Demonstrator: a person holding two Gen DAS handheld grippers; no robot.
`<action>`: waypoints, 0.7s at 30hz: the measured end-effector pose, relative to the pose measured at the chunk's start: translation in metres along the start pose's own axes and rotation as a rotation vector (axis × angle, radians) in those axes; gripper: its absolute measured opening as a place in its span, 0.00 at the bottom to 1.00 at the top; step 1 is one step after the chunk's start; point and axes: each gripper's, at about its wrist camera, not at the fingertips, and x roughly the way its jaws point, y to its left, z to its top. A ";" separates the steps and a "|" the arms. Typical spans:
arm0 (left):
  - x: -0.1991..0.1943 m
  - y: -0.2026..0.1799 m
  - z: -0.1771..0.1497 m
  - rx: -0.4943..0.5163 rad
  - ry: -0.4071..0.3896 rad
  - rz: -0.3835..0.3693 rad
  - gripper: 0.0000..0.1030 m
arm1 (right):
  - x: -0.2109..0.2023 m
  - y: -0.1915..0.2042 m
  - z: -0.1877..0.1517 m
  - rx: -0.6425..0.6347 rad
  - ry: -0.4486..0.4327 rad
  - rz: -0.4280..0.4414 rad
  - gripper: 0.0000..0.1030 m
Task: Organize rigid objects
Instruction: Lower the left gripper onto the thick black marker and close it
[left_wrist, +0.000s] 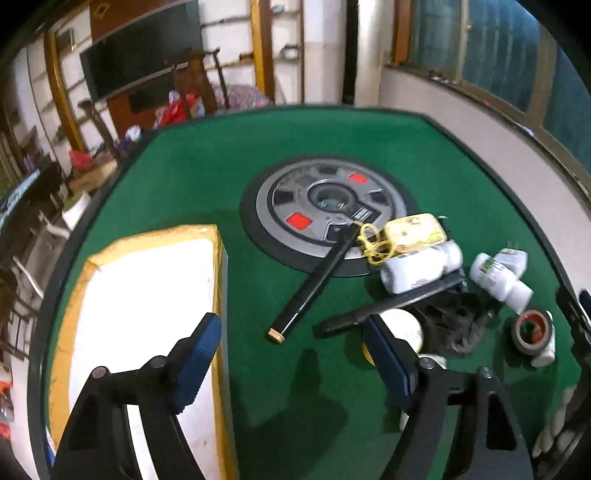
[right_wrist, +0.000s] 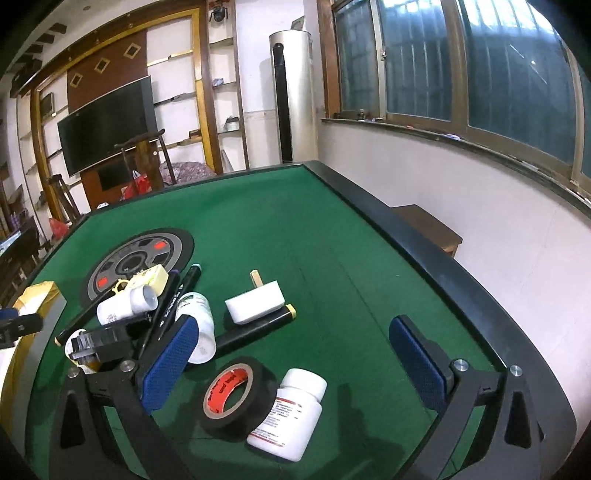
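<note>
My left gripper (left_wrist: 291, 354) is open and empty, above the green felt between a cardboard box (left_wrist: 147, 295) on its left and a heap of objects on its right. The heap holds a black marker (left_wrist: 314, 284), a yellow padlock (left_wrist: 410, 230), white pill bottles (left_wrist: 421, 271) and a roll of black tape (left_wrist: 532, 332). My right gripper (right_wrist: 295, 354) is open and empty. The black tape (right_wrist: 236, 395) and a white pill bottle (right_wrist: 288, 417) lie between its fingers, closer to the camera. A white plug adapter (right_wrist: 255, 302) and a black marker (right_wrist: 255, 330) lie just beyond.
The green table (right_wrist: 295, 229) has a raised black rim (right_wrist: 424, 236) and a round grey centre panel (left_wrist: 325, 206). More bottles, pens and a black clip (right_wrist: 107, 339) are heaped at the left of the right wrist view. A wall with windows stands to the right.
</note>
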 end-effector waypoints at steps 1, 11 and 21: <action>0.005 0.000 0.002 -0.004 0.011 0.005 0.80 | -0.001 -0.001 0.000 0.001 0.002 0.001 1.00; 0.001 -0.021 -0.006 0.062 -0.042 0.063 0.80 | 0.001 0.000 -0.001 0.006 0.031 0.015 1.00; -0.008 -0.024 -0.006 0.098 -0.080 0.147 0.80 | 0.002 -0.002 -0.003 0.008 0.048 0.021 1.00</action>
